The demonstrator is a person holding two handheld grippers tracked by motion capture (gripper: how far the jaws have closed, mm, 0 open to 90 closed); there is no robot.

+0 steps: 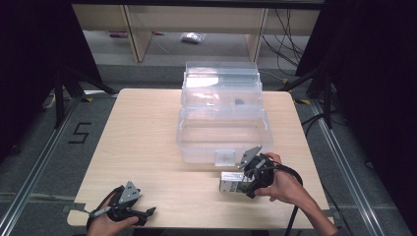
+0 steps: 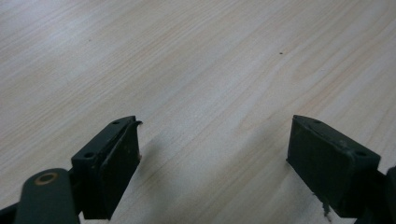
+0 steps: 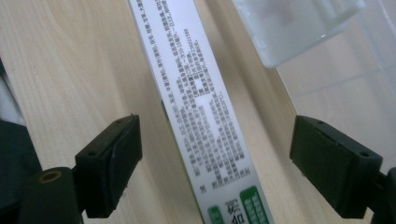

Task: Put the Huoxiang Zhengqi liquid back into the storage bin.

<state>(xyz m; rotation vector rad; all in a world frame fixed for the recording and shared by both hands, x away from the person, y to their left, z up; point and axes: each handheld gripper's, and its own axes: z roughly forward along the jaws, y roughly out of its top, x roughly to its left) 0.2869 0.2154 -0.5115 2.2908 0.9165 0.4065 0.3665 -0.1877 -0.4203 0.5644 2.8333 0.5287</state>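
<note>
1. Landmark: clear plastic storage bin point(image 1: 223, 132), lid flipped open and standing up at its far side, on the light wooden table point(image 1: 147, 142), right of centre.
2. Small white rectangular carton with printed text point(image 1: 232, 182) lies flat on the table just in front of the bin's near wall, toward the bin's right end, close to the bin's front latch point(image 1: 225, 157).
3. Right gripper point(image 1: 248, 184) is at the carton, just in front of the bin's near right corner. In the right gripper view its jaws stand wide apart, one on each side of the carton point(image 3: 201, 116), neither pad touching it.
4. In that view the bin's latch tab point(image 3: 299, 28) and clear wall sit just beyond the carton, crowding the space by the right-hand jaw.
5. Left gripper point(image 1: 147, 212) rests low at the table's near edge, well left of the bin, held by a hand point(image 1: 110, 223).
6. Left gripper view: jaws spread, bare wood between them.
7. Something small and dark point(image 1: 239, 102) sits inside the bin; can't tell what.
</note>
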